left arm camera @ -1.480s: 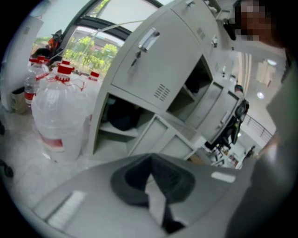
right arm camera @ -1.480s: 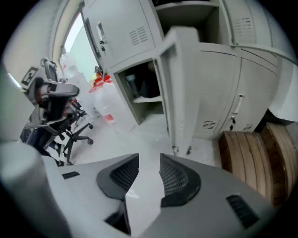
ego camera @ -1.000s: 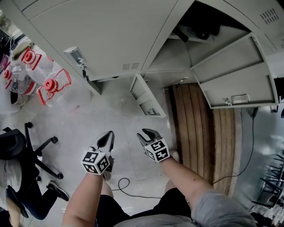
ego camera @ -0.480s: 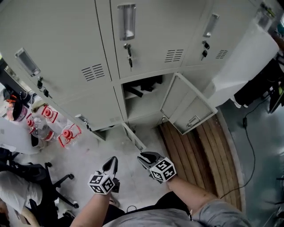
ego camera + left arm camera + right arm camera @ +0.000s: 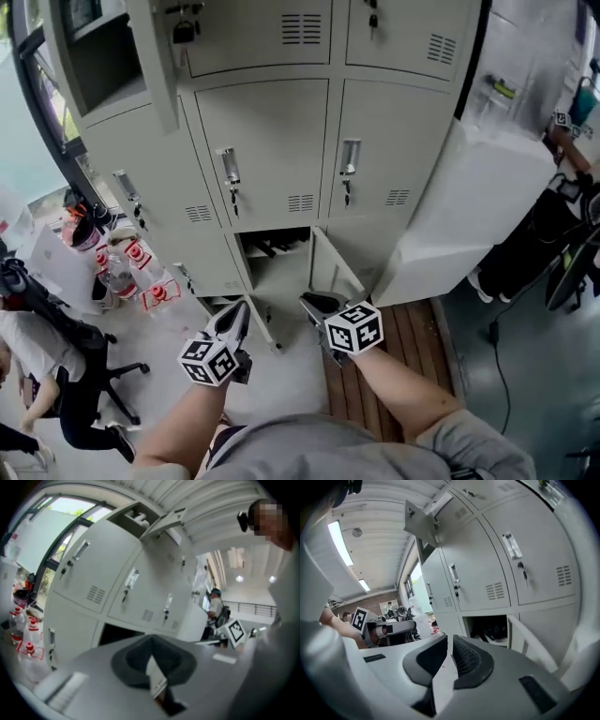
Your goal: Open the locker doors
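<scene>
Step in hand, judged: transit between doors. Bottom door (image 5: 336, 269) open; middle-row door (image 5: 267, 141) closed. Left gripper (image 5: 232, 323) jaws together, empty. Right gripper (image 5: 319, 305) jaws just closing, slit left, nothing between. Next likely needs: jaws reopened, handle (image 5: 229, 169) hooked.

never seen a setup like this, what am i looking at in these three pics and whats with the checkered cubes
No robot here: a person carries two handheld tools, each ending in a two-jaw claw, and the marker cubes are part of those tools. The head view comes from a camera on the person's head, looking down at the left claw and right claw before grey lockers. The other two views come from cameras riding on each claw, looking along its jaws. A bottom compartment stands open, its door swung out; the two doors above are shut. Bottled water sits on the floor at left. Neither claw holds anything: the left is shut, the right has just been closing to a narrow slit.
</scene>
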A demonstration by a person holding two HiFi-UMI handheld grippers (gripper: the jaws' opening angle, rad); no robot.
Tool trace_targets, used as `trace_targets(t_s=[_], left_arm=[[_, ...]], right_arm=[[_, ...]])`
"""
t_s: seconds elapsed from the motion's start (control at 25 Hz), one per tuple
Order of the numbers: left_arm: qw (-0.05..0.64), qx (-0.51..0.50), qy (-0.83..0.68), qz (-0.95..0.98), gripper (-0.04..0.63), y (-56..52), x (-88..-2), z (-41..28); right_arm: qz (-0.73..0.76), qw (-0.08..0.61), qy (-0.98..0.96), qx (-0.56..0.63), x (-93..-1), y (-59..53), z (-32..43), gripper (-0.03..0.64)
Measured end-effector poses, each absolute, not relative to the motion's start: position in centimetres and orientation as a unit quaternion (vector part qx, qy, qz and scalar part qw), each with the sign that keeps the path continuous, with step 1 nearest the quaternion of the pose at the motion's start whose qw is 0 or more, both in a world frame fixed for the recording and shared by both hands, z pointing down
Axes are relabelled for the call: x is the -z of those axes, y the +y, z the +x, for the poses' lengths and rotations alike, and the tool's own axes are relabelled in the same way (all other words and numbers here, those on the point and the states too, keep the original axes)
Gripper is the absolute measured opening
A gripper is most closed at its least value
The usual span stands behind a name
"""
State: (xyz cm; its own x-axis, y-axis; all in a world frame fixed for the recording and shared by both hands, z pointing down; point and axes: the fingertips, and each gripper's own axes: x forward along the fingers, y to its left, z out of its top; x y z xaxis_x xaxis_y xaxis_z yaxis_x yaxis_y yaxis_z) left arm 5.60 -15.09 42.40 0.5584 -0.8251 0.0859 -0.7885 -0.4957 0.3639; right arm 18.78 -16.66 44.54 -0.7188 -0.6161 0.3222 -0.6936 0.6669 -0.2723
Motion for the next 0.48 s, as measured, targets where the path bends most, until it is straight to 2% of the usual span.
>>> trace_targets(t_s=[0.16,0.48], left_arm=[[0.148,0.078,-0.469,0.867,0.003,-13.4,-34.1,7.1],[0.071,0.087,-0.477,0.872,0.003,-11.6,-22.1,3.2]], right_arm=[[0.365,0.073,-0.911,-0.179,-37.2,-16.2,21.2,0.023],[0.378,0.028,-0.914,-0.147,-25.5,-16.2,21.3,0.008]])
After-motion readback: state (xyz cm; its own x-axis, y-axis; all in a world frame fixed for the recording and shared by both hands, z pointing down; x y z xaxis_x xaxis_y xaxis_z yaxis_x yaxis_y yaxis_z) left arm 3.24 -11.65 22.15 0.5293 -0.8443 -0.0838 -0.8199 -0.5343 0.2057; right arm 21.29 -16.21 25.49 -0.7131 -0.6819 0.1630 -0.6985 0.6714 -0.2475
